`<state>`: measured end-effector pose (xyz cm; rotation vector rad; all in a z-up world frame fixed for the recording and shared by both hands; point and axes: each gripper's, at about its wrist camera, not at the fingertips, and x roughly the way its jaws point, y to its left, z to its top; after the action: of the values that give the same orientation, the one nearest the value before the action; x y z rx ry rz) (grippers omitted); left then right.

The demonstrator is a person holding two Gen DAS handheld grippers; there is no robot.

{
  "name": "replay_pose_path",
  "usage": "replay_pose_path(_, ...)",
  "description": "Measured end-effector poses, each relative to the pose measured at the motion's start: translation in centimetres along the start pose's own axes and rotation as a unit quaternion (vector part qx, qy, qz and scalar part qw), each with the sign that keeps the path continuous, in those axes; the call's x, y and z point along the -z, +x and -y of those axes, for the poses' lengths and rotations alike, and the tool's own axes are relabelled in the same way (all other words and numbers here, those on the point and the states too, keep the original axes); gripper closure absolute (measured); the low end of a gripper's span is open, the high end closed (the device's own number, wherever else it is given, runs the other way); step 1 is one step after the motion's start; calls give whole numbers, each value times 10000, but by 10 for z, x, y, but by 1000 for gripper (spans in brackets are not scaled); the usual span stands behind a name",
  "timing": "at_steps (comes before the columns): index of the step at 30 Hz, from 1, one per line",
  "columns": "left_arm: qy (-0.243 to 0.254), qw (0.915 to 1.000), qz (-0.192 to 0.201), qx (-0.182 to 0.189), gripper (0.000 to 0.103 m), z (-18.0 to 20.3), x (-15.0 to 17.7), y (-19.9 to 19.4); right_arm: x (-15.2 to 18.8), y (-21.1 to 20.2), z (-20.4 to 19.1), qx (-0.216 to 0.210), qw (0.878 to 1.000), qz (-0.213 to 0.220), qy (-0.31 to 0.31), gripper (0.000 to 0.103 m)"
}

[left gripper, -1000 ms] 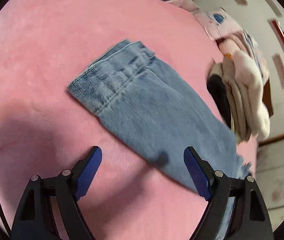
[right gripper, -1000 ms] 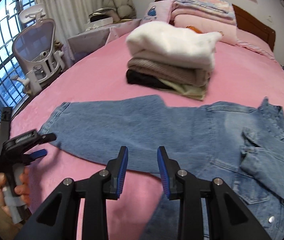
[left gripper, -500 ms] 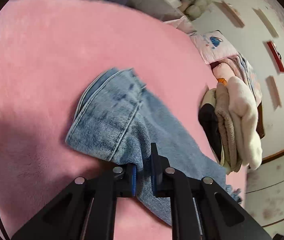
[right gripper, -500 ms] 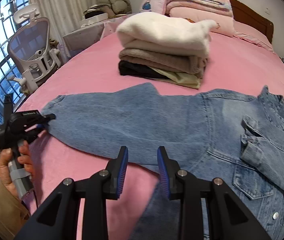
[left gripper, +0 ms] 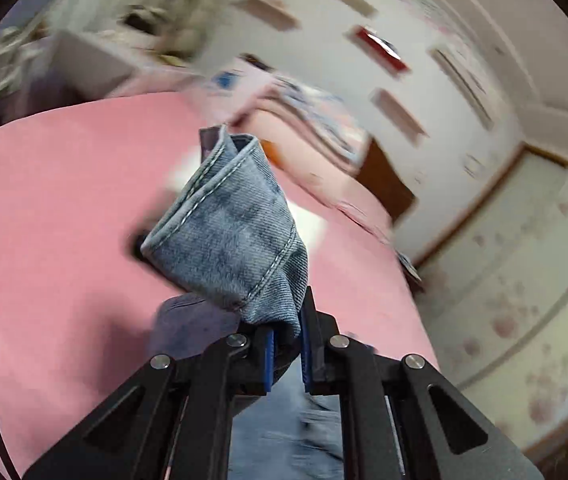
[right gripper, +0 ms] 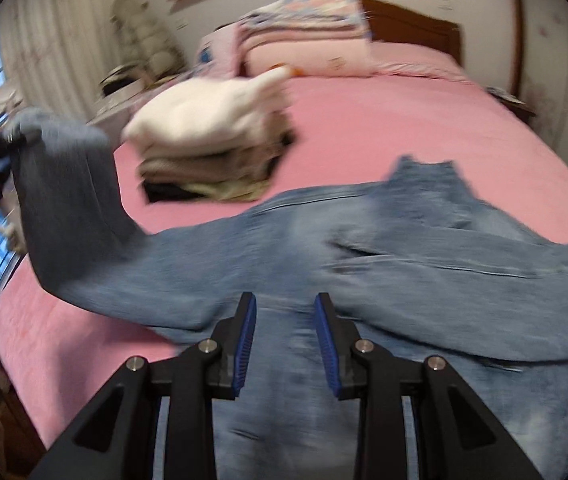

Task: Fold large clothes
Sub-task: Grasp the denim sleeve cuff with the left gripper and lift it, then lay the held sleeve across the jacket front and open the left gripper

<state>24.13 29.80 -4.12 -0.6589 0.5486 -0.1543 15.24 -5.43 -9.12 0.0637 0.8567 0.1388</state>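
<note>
Denim jacket [right gripper: 383,264] lies spread across the pink bed [right gripper: 423,128], its body flat on the cover in front of the stack of folded clothes [right gripper: 212,148]. One sleeve [right gripper: 68,200] is raised off the bed to the left of that stack, its cuff [left gripper: 232,232] pinched by the left tool [left gripper: 287,344], whose blue pads are pressed together on the denim. Seen from the left wrist, the cuff stands up above the pads, stitched hem showing, with more denim hanging below. Right tool [right gripper: 285,344] hovers over the jacket's near edge, on the side away from the stack; its pads are spread apart with nothing between them. Beyond the stack, at the head of the bed, folded bedding [right gripper: 303,36] rests against a wooden headboard [right gripper: 415,32]. Both views are blurred, so finer detail on the jacket cannot be read.
</note>
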Motion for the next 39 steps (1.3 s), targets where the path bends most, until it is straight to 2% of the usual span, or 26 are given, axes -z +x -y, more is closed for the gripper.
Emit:
replay_pose_path(5, 648, 9954, -612, 362, 95, 102, 45, 64, 13, -26, 81, 383, 9975, 110, 586, 73)
replay_pose_path(9, 1208, 9838, -1259, 408, 95, 169, 106, 126, 32, -42, 139, 711, 9930, 95, 935, 73)
replay_pose_path(13, 1804, 9640, -1946, 181, 96, 206, 184, 180, 48, -50, 176, 886, 9890, 69, 1179, 73)
replay_pose_path(15, 2072, 9493, -2363, -3, 96, 216, 226, 206, 54, -50, 196, 919, 9872, 7, 1306, 73)
replay_pose_path(17, 2310, 9381, -2576, -157, 96, 219, 256, 219, 60, -48, 211, 931, 9858, -58, 1397, 73)
replay_pose_path(18, 2473, 9287, -2752, -237, 96, 221, 275, 228, 61, -47, 217, 932, 9854, -92, 1419, 73)
replay_pose_path(20, 2659, 9187, -2899, -342, 95, 218, 297, 230, 65, -42, 222, 939, 9852, -140, 1428, 73)
replay_pose_path(22, 2798, 9122, -2970, -370, 89, 217, 308, 230, 67, -40, 226, 909, 9854, -197, 1428, 73)
replay_pose_path(23, 2816, 9111, -2989, -364, 79, 218, 308, 229, 67, -38, 228, 866, 9857, -221, 1431, 73)
replay_pose_path(24, 2794, 9104, -3031, -348, 63, 220, 305, 227, 68, -38, 229, 846, 9858, -226, 1432, 73)
replay_pose_path(25, 2740, 9113, -3059, -313, 54, 213, 299, 220, 68, -38, 229, 814, 9861, -223, 1434, 73)
replay_pose_path(26, 2675, 9134, -3056, -272, 41, 214, 293, 215, 66, -36, 230, 742, 9864, -220, 1451, 73)
replay_pose_path(27, 2634, 9164, -3004, -235, 36, 214, 284, 207, 65, -36, 231, 663, 9863, -217, 1496, 73)
replay_pose_path(29, 2555, 9231, -2874, -88, 33, 214, 262, 184, 60, -33, 234, 430, 9851, -233, 1651, 71)
replay_pose_path(31, 2493, 9290, -2736, -39, 33, 213, 244, 165, 55, -32, 237, 216, 9830, -211, 1810, 64)
replay_pose_path(33, 2368, 9376, -2547, -36, 32, 206, 222, 146, 50, -32, 238, -47, 9802, -201, 1969, 63)
replay_pose_path(36, 2159, 9488, -2270, -398, 32, 175, 195, 117, 44, -26, 238, -318, 9762, -266, 2127, 63)
replay_pose_path(39, 1820, 9534, -2238, -884, 32, 129, 183, 100, 45, -16, 237, -438, 9723, -443, 2254, 63)
